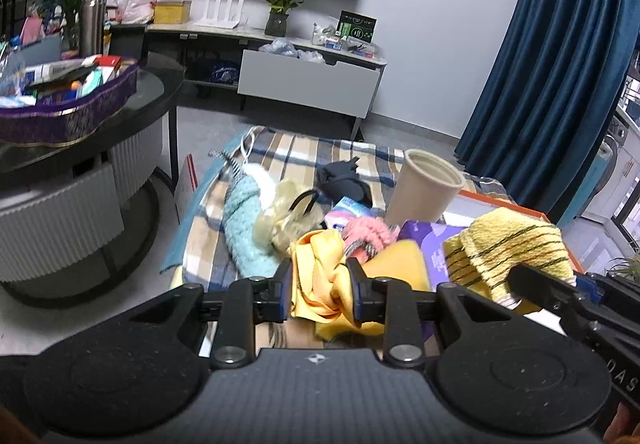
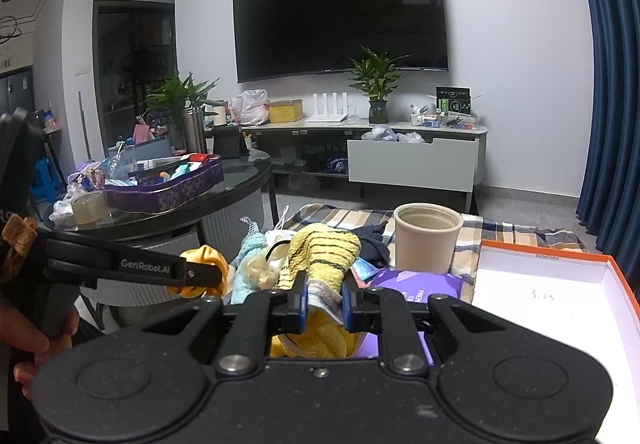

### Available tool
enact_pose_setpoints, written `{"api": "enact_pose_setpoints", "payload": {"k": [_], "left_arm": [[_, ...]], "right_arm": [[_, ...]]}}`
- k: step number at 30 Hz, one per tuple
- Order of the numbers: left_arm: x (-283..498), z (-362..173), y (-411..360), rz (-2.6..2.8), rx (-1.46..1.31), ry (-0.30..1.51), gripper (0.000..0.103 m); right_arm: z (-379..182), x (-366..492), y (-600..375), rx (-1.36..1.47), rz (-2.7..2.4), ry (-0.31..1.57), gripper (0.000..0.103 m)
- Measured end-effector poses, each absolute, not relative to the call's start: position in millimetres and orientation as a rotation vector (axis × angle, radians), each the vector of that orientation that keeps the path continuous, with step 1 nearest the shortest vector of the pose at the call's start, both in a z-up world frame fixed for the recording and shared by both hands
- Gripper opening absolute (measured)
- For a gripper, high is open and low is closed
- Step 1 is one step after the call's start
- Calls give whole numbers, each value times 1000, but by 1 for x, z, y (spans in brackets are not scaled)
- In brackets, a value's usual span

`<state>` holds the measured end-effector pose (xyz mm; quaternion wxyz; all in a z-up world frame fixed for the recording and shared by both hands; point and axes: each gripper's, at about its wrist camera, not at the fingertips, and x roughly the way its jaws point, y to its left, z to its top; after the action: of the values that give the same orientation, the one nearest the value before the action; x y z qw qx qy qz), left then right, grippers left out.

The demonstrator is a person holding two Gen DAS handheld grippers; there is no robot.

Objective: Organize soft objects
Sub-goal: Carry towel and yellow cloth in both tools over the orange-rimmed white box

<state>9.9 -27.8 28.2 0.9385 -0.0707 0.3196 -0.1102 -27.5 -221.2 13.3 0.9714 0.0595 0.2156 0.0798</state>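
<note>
Plaid blanket (image 1: 280, 148); yellow cloth (image 1: 320, 276) in left gripper (image 1: 320, 286)

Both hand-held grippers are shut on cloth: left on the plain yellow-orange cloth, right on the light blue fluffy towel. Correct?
Not quite. The right hand-held gripper is shut on the yellow knitted cloth with dark stripes, as the right wrist view shows; the light blue fluffy towel lies loose on the plaid blanket. The left hand-held gripper is indeed shut on the plain yellow-orange cloth.

Orange-yellow cloth (image 1: 320, 276); yellow towel (image 2: 320, 256) with dark stripes; pale blue fluffy cloth (image 1: 244, 220); pink knit (image 1: 366, 234), perhaps grey-trimmed; beige cup (image 2: 426, 240); purple packet (image 2: 416, 286); blue-tan plaid blanket (image 1: 280, 152); orange-rimmed white box (image 2: 540, 284).
</note>
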Motion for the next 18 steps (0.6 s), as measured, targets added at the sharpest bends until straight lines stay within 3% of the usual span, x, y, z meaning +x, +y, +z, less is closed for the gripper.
{"api": "enact_pose_setpoints", "payload": {"k": [18], "left_arm": [[26,48,-49,-200,-104,625,29]], "right_arm": [[29,-6,-233,122,144,417,20]]}}
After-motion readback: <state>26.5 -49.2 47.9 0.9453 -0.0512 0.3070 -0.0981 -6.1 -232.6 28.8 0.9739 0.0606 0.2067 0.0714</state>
